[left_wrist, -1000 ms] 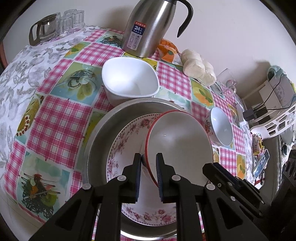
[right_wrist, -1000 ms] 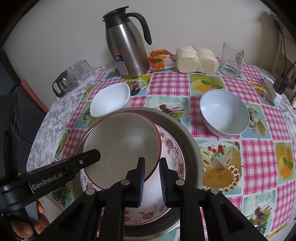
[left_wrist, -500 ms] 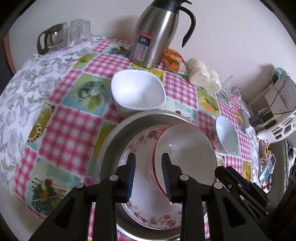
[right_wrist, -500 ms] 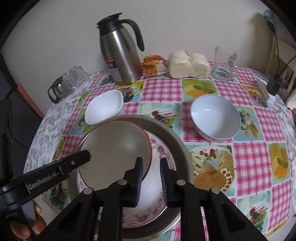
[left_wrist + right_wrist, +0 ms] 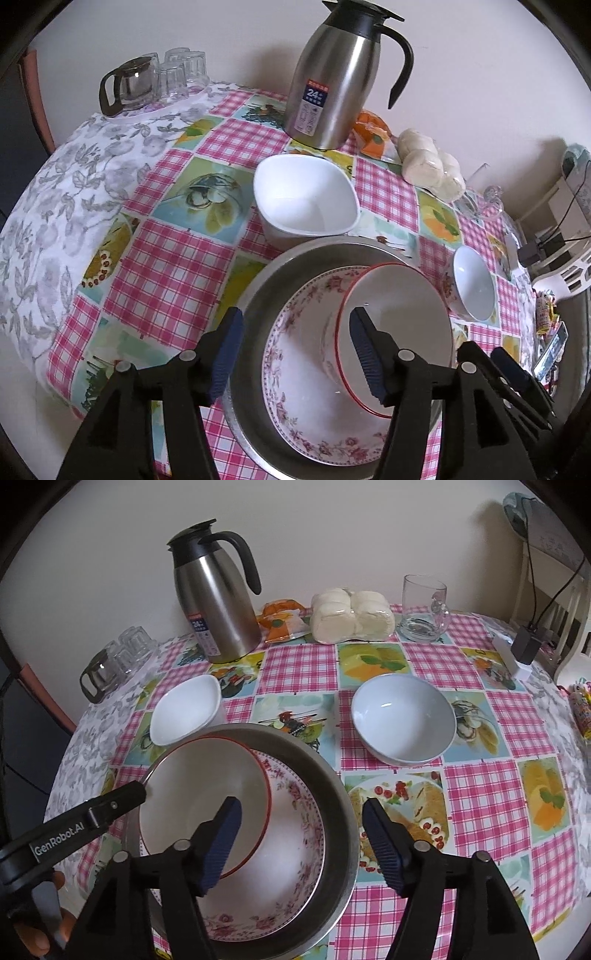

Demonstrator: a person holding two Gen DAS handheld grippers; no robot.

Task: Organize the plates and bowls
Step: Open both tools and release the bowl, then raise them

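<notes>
On the left of the checked tablecloth (image 5: 476, 794) sits a white squarish bowl (image 5: 184, 716), just beside the rim of a big metal basin (image 5: 332, 775). Inside the basin lies a flowered plate (image 5: 295, 834), and on it, leaning toward the left wall, a red-rimmed bowl (image 5: 199, 786). The left gripper (image 5: 295, 354) hangs over the basin with its jaws spread wide – one blue pad over the basin's near rim, the other over the red-rimmed bowl's inside, gripping nothing. The right gripper (image 5: 301, 845) is likewise wide open and empty – its left pad over the red-rimmed bowl, its right pad past the basin's edge. Further right, well apart from the basin, stands a pale blue bowl (image 5: 402, 720)
</notes>
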